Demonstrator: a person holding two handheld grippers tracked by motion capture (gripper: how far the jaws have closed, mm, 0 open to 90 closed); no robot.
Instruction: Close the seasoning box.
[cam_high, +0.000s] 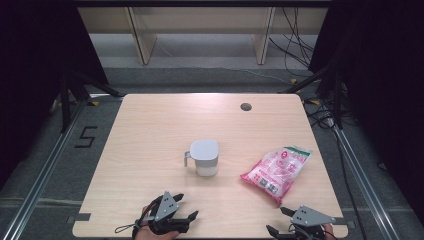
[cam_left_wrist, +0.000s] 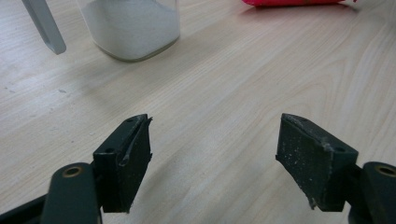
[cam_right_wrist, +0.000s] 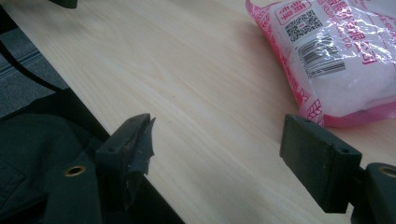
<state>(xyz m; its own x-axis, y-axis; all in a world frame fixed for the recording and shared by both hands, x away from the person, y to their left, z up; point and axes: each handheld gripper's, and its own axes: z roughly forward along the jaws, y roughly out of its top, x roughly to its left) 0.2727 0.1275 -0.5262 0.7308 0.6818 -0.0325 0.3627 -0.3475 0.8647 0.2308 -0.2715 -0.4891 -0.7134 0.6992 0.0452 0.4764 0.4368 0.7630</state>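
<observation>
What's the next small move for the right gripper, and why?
Probably ease the right gripper forward toward the pink bag. Its jaws stand wide open and hold nothing, and the bag's near corner lies flat on the table just ahead of them, untouched.

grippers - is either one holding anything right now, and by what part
Nothing is held. The left tool and right tool are both open above the table.

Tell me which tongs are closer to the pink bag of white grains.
Right. The right tongs sit at the table's near edge just below the pink bag, jaws open. The left tongs are farther off to the bag's left, below the lidded white container, also open.
</observation>
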